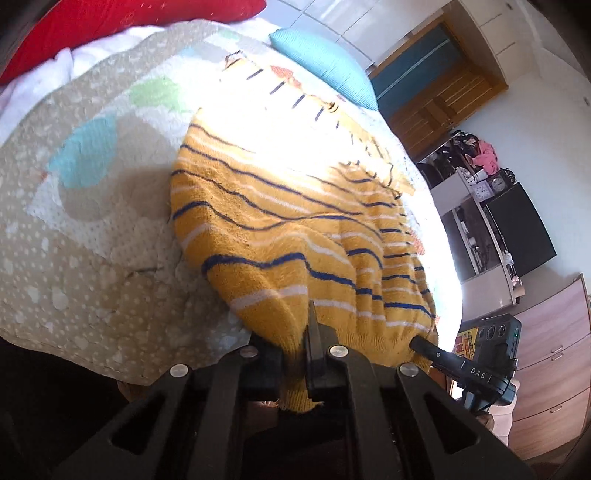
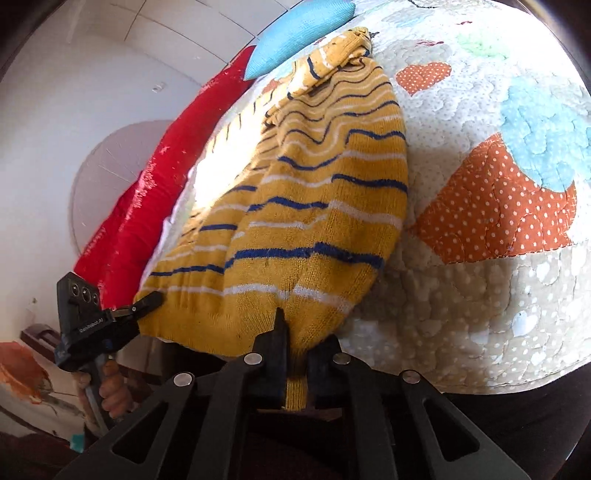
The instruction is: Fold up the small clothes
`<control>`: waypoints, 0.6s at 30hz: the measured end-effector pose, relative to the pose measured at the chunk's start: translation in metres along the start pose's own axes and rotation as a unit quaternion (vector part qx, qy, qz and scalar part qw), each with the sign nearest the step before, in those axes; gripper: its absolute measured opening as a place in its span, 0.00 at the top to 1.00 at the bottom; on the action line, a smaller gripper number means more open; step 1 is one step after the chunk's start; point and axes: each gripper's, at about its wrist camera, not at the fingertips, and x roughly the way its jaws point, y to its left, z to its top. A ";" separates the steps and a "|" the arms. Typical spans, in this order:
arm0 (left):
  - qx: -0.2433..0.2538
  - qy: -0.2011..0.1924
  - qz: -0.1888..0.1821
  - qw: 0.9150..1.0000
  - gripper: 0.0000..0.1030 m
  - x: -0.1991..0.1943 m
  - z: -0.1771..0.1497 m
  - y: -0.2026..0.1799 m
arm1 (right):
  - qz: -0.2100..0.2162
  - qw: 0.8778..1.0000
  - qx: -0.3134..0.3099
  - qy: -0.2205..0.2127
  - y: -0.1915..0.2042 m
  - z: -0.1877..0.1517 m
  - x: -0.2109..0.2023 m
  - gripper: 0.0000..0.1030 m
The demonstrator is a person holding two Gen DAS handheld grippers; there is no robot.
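sweater (image 1: pixel 280 221): yellow knit, blue and white stripes, lies on quilt (image 1: pixel 92 229), hem at 6 o'clock | left gripper (image 1: pixel 295 354): clamped on hem | right gripper (image 2: pixel 295 354): clamped on hem | blue pillow (image 1: pixel 325 62): 12 o'clock | red pillow (image 1: pixel 122 22): 11 o'clock

Mustard-yellow knit sweater (image 1: pixel 280 206) with navy and white stripes; beige quilt (image 2: pixel 480 295) with white dots, orange polka-dot, pale blue and green patches; turquoise cushion (image 1: pixel 325 62); red pillow (image 2: pixel 147 206); black claws.
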 end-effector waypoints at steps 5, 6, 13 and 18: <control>0.016 -0.002 0.008 1.000 0.93 -0.021 -0.021 -0.009 | 0.018 0.999 -0.025 0.011 0.019 -0.013 -0.026 0.92; 0.015 0.000 0.012 1.000 0.93 -0.022 -0.026 -0.007 | 0.019 0.999 -0.027 0.012 0.023 -0.016 -0.029 0.92; -0.024 0.015 0.025 0.999 0.93 -0.011 -0.026 0.016 | 0.002 0.999 -0.028 0.028 0.022 -0.012 -0.018 0.92; 0.011 -0.033 0.042 0.999 0.93 -0.019 0.013 -0.003 | 0.008 0.998 -0.054 0.007 0.038 0.026 -0.016 0.92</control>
